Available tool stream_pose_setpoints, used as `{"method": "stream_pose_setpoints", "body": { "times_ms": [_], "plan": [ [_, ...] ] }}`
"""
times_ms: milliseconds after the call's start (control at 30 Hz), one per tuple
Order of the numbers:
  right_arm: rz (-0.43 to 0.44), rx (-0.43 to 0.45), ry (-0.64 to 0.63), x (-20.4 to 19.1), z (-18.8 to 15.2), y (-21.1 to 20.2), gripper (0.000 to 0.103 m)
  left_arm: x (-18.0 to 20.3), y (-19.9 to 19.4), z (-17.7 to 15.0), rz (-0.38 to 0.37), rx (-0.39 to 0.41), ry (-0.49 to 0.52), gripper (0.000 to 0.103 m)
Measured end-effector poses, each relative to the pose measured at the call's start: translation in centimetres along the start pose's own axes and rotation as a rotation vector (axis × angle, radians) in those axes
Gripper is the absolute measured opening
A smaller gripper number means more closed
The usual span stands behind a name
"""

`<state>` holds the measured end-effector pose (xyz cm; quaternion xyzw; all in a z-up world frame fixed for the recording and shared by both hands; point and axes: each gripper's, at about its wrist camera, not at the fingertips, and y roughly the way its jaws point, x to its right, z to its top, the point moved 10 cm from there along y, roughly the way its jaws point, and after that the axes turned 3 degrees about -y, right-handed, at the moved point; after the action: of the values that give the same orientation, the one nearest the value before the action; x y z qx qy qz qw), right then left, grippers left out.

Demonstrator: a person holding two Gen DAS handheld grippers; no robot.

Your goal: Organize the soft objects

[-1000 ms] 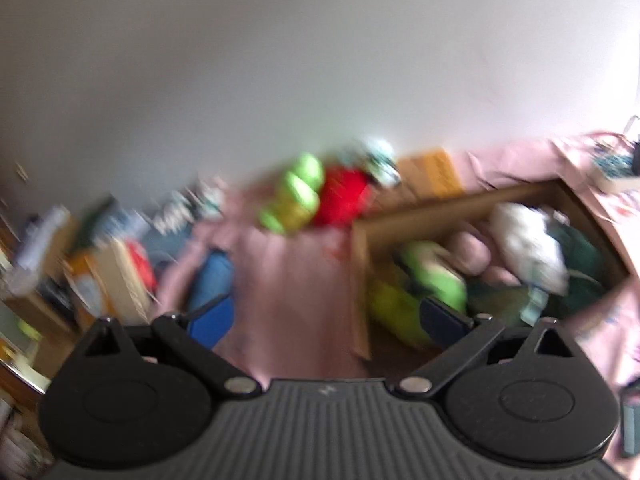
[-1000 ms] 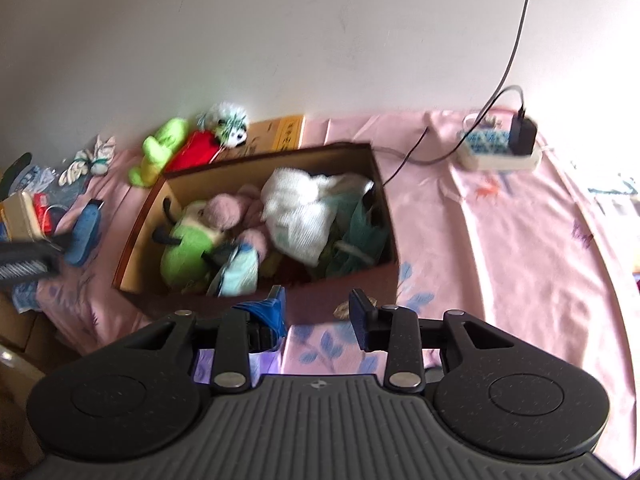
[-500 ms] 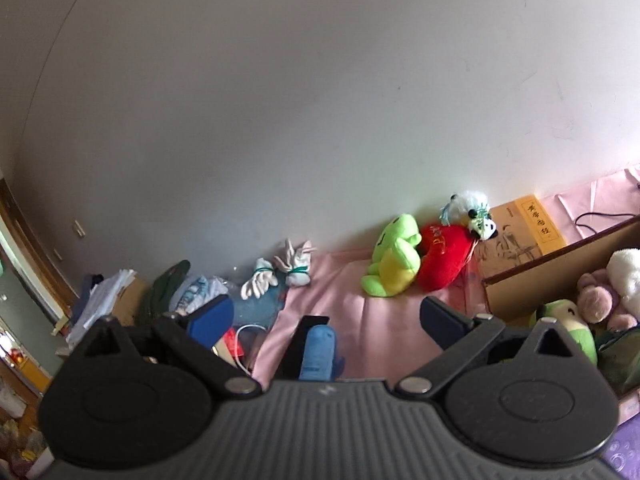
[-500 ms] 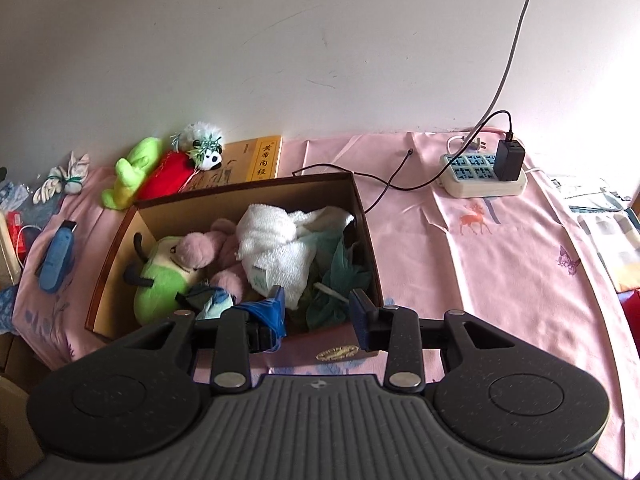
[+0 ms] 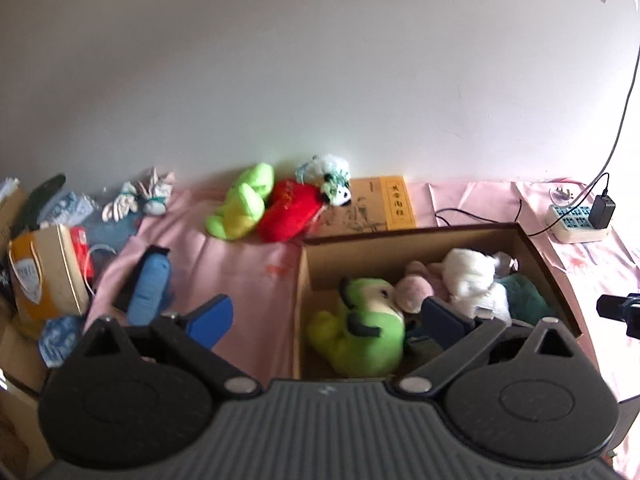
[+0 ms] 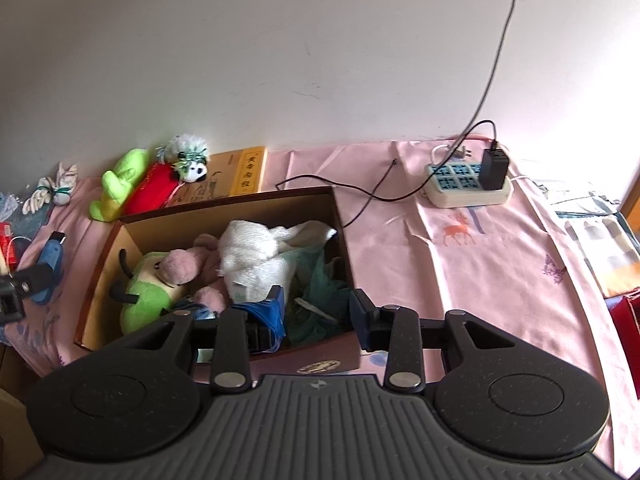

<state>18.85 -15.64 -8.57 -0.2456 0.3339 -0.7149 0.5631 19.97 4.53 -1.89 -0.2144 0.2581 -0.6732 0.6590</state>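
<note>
The cardboard box (image 6: 336, 216) has matt brown walls, and the plush toys inside it look soft and fuzzy: a green plush dog (image 5: 360, 328), a pink plush toy (image 6: 184, 266) and a rough white towel-like cloth (image 6: 256, 256). The pink cloth (image 6: 460, 264) covering the surface is thin, smooth and creased, with small printed figures. The power strip (image 6: 466, 186) is smooth cream plastic, and the book (image 5: 394, 202) beside the box has a matt yellow paper cover.

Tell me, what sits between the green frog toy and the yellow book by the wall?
A red plush with a panda head, shown in both views.
</note>
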Motion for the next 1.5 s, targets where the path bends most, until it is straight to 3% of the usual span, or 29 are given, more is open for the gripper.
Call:
{"method": "stream_pose_setpoints", "body": {
  "times_ms": [133,300,667,1067,1233,1500],
  "plan": [
    [-0.02,-0.004,0.035,1.6,-0.5,0.4,0.019,1.6,1.5,-1.0,-0.01,-0.054,0.002,0.102],
    [-0.032,-0.03,0.072,2.9,-1.2,1.3,0.02,2.6,2.5,-1.5,0.003,-0.067,0.021,0.102],
    [0.048,-0.084,0.035,0.2,-2.5,2.7,0.02,2.0,4.6,-2.4,0.015,-0.107,-0.018,0.102],
    [0.099,-0.043,-0.029,-2.7,-1.6,2.6,0.02,1.8,5.2,-2.7,0.008,-0.125,-0.041,0.102],
    [0.085,0.02,-0.016,-2.7,-0.5,2.3,0.02,1.8,5.4,-3.0,0.015,-0.141,-0.049,0.102],
    [0.082,0.05,-0.022,-2.8,-0.4,2.1,0.02,1.8,6.0,-3.8,0.016,-0.187,-0.056,0.102]
  ]
}}
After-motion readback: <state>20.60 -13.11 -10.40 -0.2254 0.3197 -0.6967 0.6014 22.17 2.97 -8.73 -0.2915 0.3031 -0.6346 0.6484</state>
